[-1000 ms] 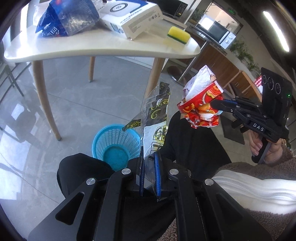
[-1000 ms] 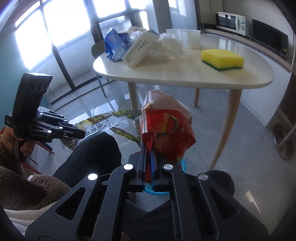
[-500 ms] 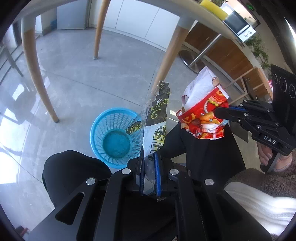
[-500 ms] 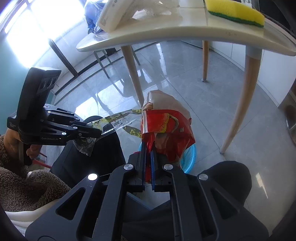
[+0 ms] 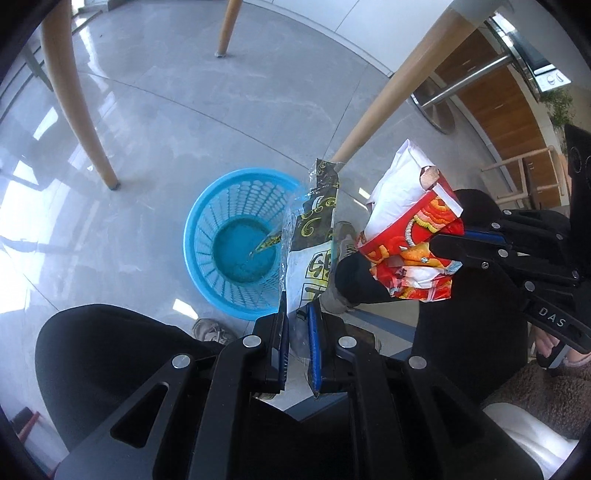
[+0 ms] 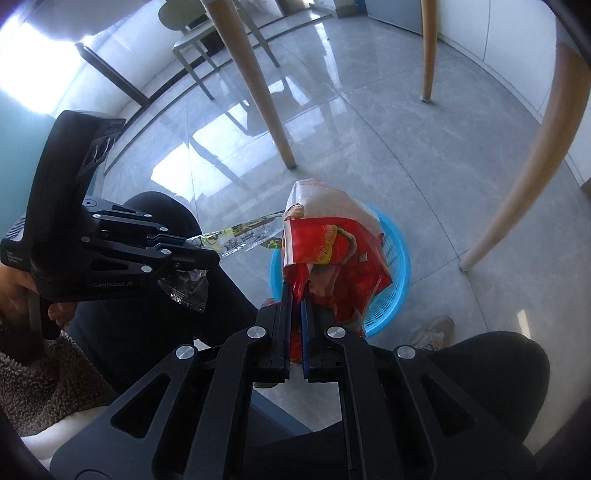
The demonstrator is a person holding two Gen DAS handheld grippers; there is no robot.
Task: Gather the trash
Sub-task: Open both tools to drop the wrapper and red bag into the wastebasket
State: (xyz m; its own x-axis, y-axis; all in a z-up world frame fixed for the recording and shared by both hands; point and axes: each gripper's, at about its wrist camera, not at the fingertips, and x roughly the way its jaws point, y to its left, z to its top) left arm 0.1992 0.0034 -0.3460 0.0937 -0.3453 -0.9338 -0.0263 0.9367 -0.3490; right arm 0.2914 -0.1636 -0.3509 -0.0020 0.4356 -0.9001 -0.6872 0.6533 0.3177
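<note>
My left gripper [image 5: 297, 314] is shut on a clear plastic wrapper with black and yellow print [image 5: 314, 236]; it hangs over the right rim of a blue plastic basket [image 5: 207, 236] on the floor. My right gripper [image 6: 295, 295] is shut on a red and white snack bag [image 6: 332, 254], held above the same basket [image 6: 397, 266]. In the left wrist view the red bag [image 5: 410, 236] and the right gripper [image 5: 443, 240] are to the right of the basket. In the right wrist view the left gripper [image 6: 216, 258] and its wrapper [image 6: 243, 236] are at left.
Wooden table legs stand around the basket [image 5: 70, 96] [image 5: 391, 92] [image 6: 258, 85] [image 6: 517, 177]. The person's black-trousered knees [image 5: 110, 354] [image 6: 491, 373] and a shoe [image 6: 432, 328] are near the basket. A chair [image 6: 192, 33] stands at the back. The floor is grey tile.
Both grippers have tilted down and moved toward the basket with their trash. The tabletop has left both views. The basket now lies under the wrapper and the bag.
</note>
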